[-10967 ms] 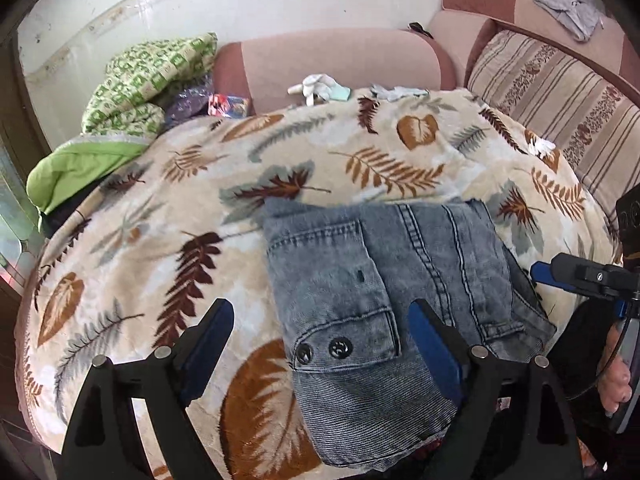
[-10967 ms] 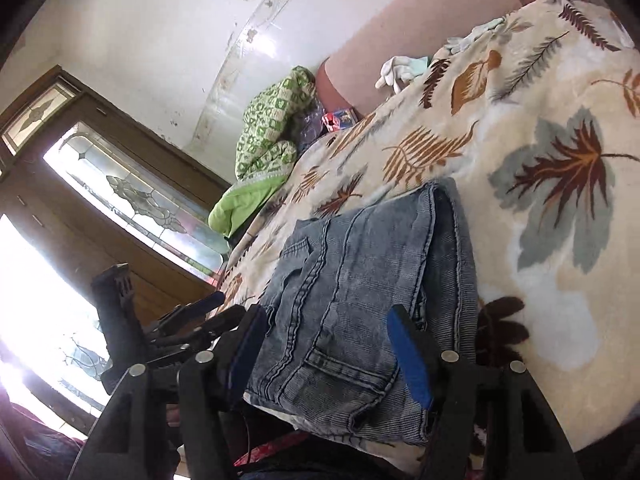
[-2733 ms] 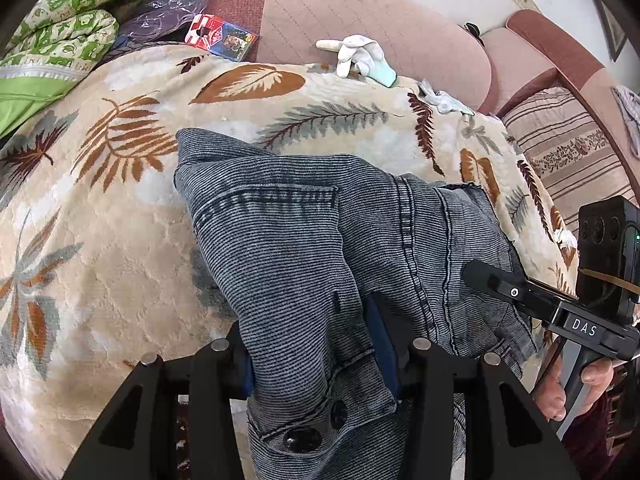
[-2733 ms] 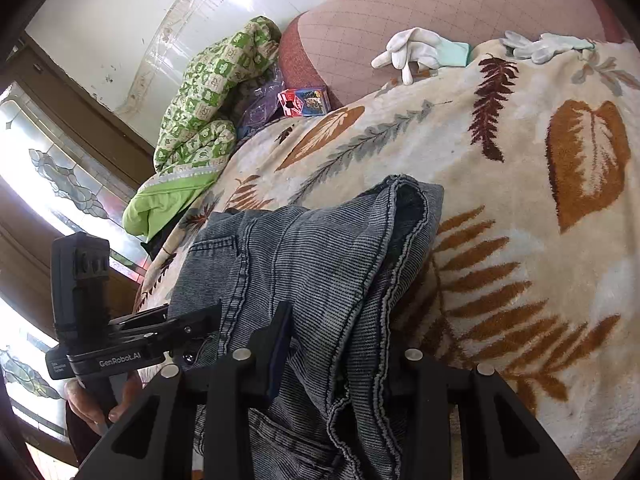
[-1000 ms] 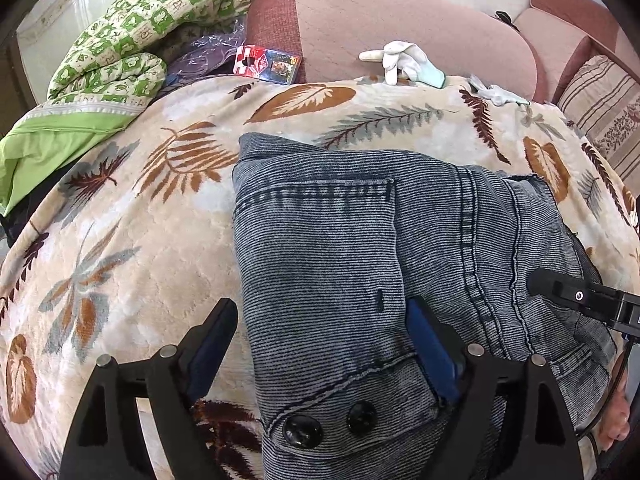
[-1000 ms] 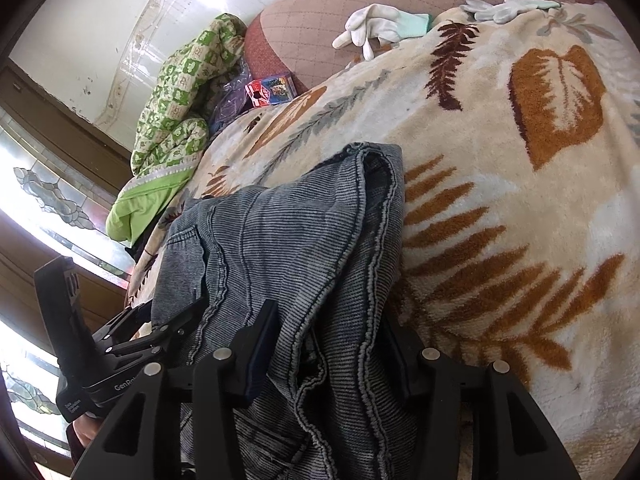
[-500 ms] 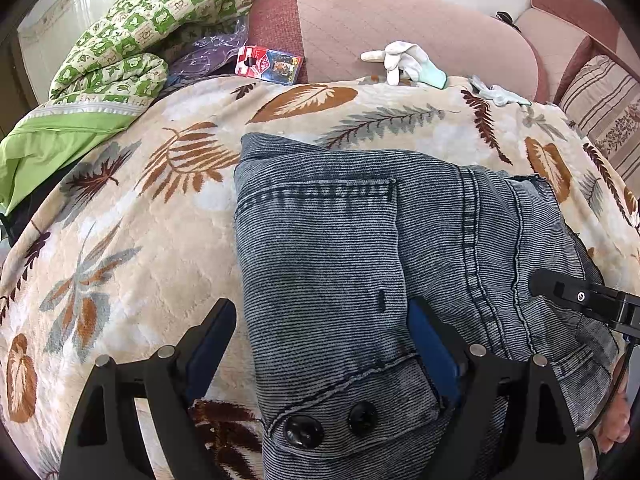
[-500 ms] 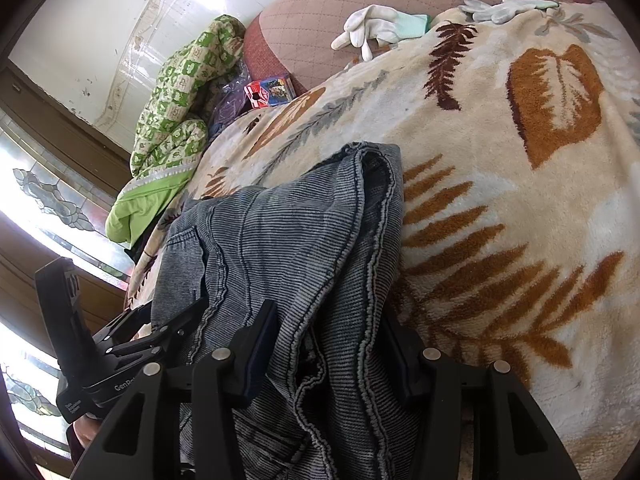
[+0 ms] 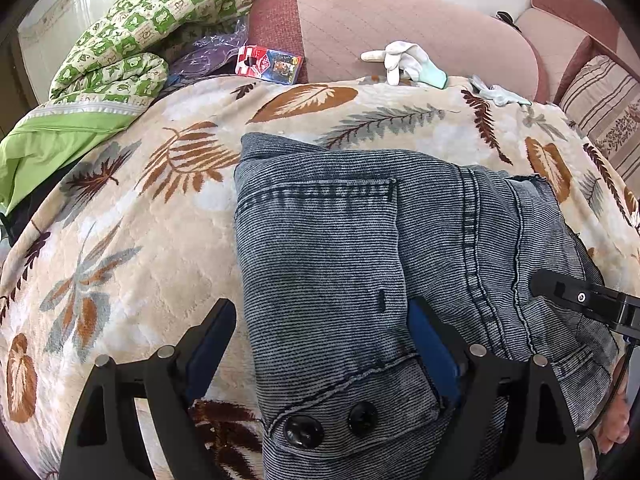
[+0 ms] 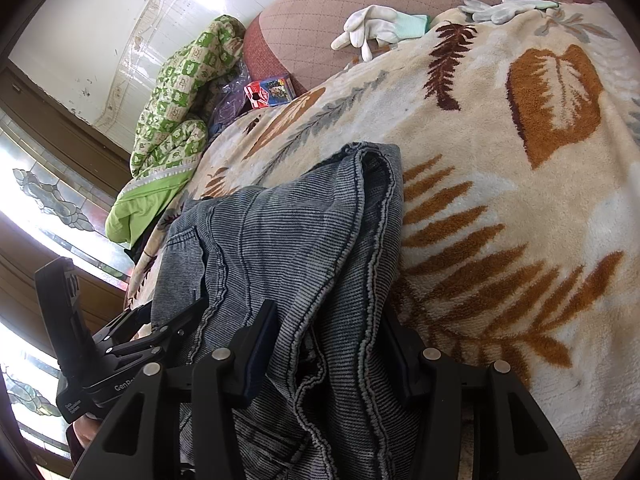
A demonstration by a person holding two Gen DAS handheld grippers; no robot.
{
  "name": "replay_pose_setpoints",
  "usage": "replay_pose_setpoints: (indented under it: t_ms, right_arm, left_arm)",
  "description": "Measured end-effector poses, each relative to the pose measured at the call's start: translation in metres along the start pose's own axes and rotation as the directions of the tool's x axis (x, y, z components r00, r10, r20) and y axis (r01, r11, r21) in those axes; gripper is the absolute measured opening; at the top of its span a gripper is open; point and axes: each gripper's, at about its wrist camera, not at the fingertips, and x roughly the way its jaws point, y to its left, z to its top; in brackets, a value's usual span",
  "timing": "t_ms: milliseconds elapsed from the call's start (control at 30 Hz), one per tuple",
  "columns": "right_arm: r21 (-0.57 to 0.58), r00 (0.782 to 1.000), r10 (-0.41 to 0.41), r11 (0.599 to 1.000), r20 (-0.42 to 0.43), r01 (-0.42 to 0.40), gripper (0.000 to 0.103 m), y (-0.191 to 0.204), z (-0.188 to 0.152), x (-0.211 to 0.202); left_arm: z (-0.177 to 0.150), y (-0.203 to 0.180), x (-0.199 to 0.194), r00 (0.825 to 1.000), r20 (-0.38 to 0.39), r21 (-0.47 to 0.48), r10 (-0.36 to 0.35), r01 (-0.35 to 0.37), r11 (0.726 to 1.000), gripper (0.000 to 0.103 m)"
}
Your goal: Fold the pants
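Note:
The grey-blue denim pants [image 9: 360, 264] lie folded into a thick stack on the leaf-print blanket [image 9: 132, 216]; they also show in the right wrist view [image 10: 288, 240]. My left gripper [image 9: 320, 340] is open, its jaws wide on either side of the stack's near left part, above a pocket flap with two black buttons. My right gripper [image 10: 328, 340] is open, its jaws loosely straddling the stack's right edge, where several layered seams bunch up. The right gripper shows at the right edge of the left wrist view [image 9: 584, 300].
A green patterned quilt [image 9: 152, 36] is piled at the back left. A red card pack [image 9: 268, 64] and white gloves [image 9: 404, 64] lie along the pink sofa back [image 9: 400, 24]. A striped cushion [image 9: 604, 108] is at the right. A glass door [image 10: 36, 200] is on the left.
Both grippers earlier clamped the pants and carried them further onto the blanket, then let go. Over the last second the jaws stay open and almost nothing moves.

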Motion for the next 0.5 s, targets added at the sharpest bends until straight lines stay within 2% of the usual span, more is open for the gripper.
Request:
replay_pose_setpoints:
  t_ms: [367, 500]
  right_arm:
    - [-0.075, 0.999, -0.042, 0.996, 0.03, 0.044, 0.051, 0.012, -0.002, -0.004]
    - [-0.065, 0.999, -0.037, 0.997, 0.022, 0.038, 0.051, 0.01, -0.002, -0.003]
  left_arm:
    - [0.001, 0.0, -0.001, 1.0, -0.002, 0.015, 0.004, -0.004, 1.0, 0.087]
    - [0.002, 0.0, -0.002, 0.999, -0.011, 0.033, -0.04, 0.04, 0.999, 0.078]
